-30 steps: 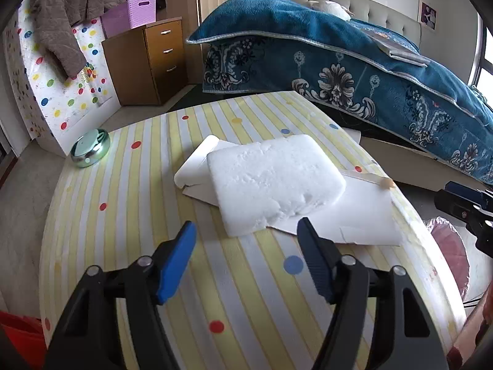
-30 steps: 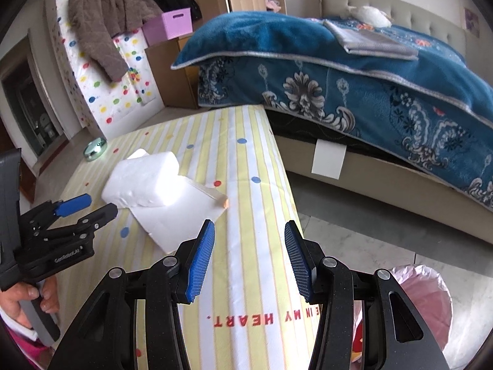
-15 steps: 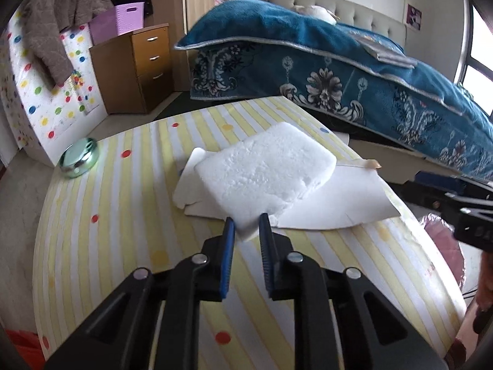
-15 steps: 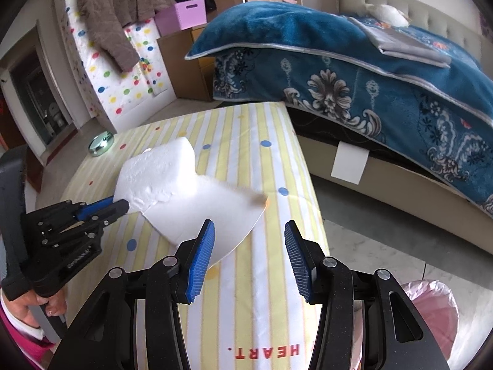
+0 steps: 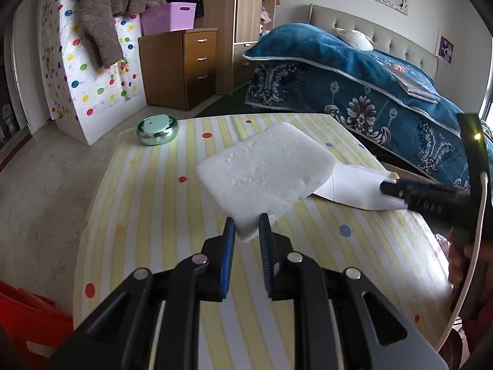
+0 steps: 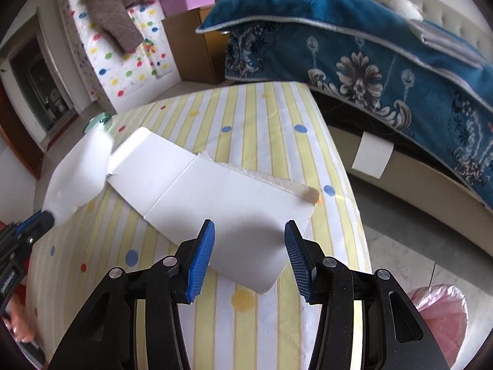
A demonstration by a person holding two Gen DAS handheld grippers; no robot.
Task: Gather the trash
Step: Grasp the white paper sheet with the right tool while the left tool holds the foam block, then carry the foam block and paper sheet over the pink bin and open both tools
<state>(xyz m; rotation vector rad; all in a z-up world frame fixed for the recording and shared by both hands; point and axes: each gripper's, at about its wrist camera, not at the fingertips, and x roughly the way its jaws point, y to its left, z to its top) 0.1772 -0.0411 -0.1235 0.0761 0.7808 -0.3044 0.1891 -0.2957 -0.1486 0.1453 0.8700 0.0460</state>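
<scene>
A thick white foam block [image 5: 265,166] is over the yellow-striped table [image 5: 148,203]. My left gripper [image 5: 248,228] is shut on the block's near corner. In the right wrist view the foam block [image 6: 77,178] is blurred at the left, with the left gripper [image 6: 34,222] at its lower end. A flat white cardboard sheet [image 6: 222,197] with a torn tape strip lies on the striped table [image 6: 262,117]. My right gripper [image 6: 249,226] hangs open just over the sheet's near corner, its pads not pressing it. In the left wrist view the right gripper [image 5: 391,189] reaches the cardboard sheet [image 5: 357,188].
A round metal tin [image 5: 157,129] sits at the table's far left. A pink trash bag [image 6: 437,311] stands on the floor right of the table. A bed with a blue blanket [image 5: 354,80] is close behind. A wooden drawer cabinet [image 5: 185,67] and something red [image 5: 24,317] flank the left.
My left gripper closed on the foam block's corner and drew the block off the cardboard. My right gripper moved forward over the sheet, still open.
</scene>
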